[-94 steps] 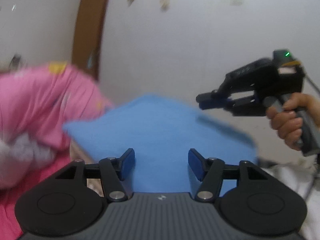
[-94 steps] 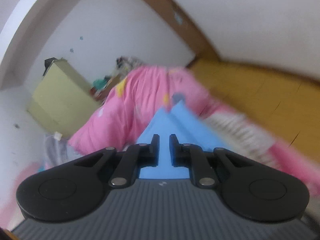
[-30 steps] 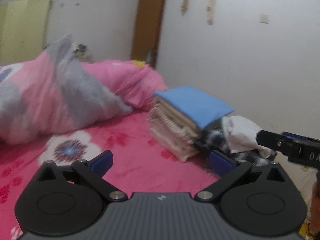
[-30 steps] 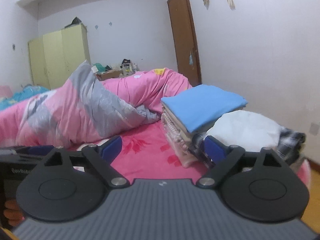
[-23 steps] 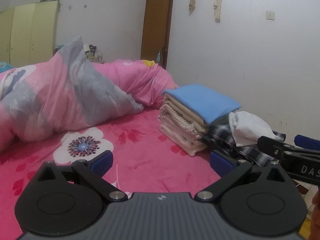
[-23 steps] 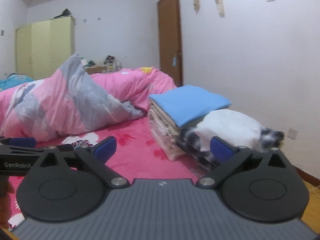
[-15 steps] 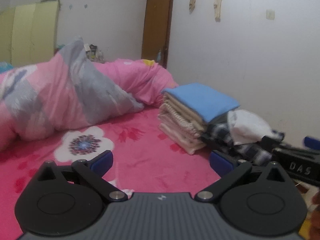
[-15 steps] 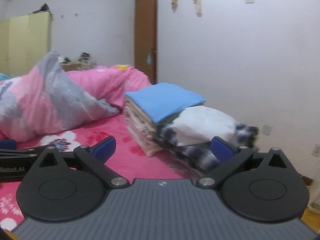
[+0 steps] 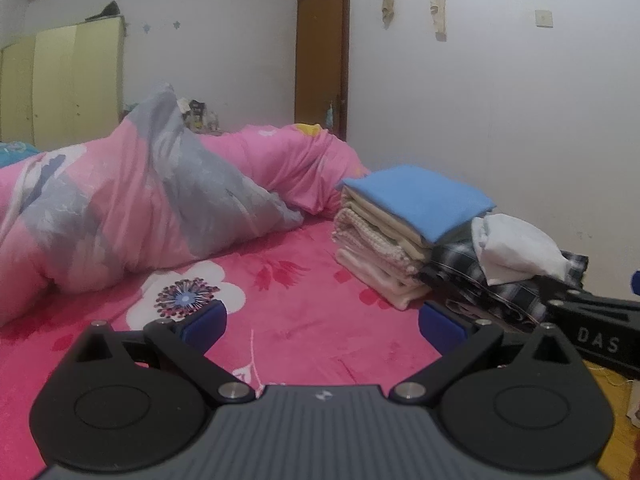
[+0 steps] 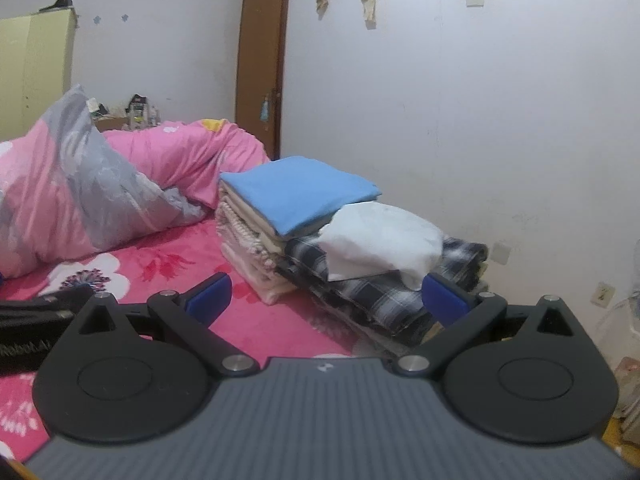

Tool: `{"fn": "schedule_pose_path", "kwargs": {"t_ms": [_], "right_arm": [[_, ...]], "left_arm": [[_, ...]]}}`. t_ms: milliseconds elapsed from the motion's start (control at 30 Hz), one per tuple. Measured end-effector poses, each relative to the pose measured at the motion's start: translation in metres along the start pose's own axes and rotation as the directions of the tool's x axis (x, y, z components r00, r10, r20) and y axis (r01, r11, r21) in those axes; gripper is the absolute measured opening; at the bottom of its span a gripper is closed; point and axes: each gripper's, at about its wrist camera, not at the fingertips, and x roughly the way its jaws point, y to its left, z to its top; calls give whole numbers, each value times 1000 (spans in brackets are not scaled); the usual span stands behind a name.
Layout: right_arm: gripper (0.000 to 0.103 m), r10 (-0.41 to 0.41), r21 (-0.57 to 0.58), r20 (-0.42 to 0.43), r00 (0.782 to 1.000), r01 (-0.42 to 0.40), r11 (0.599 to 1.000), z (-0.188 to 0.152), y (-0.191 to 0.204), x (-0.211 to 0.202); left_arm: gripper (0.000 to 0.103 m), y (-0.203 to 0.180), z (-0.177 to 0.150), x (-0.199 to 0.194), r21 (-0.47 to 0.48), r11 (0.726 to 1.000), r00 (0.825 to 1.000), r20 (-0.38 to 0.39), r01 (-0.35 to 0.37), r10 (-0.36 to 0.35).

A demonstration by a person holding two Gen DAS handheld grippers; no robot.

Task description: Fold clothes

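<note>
Both tongs, left tongs (image 9: 322,326) and right tongs (image 10: 326,296), are spread wide and hold nothing. The white cloth (image 10: 380,240) lies bunched on the checked cloth (image 10: 368,300) at the bed's (image 9: 304,320) right edge. It looks soft and light; pinch a corner.

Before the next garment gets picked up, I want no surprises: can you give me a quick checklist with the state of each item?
1. Left gripper open, nothing between its fingers: ok.
2. Right gripper open, nothing held: ok.
3. Blue garment folded, lying flat on top of the stack: ok.
4. White garment on the plaid clothes folded: not ok, crumpled.
5. Stack stable: cannot tell.
</note>
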Motion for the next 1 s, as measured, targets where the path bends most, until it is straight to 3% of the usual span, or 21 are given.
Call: {"fn": "schedule_pose_path", "kwargs": {"t_ms": [300,1000], "right_arm": [[102,-12,12,-12,1000,12,1000,0,2,0],[102,-27,-39,-4,1000,27,999,-4,13,1]], "left_arm": [[103,13,1,2,-68,998,1000,-18,-4,3],[103,13,-3,6,-59,998,999,-48,11,-14]]}}
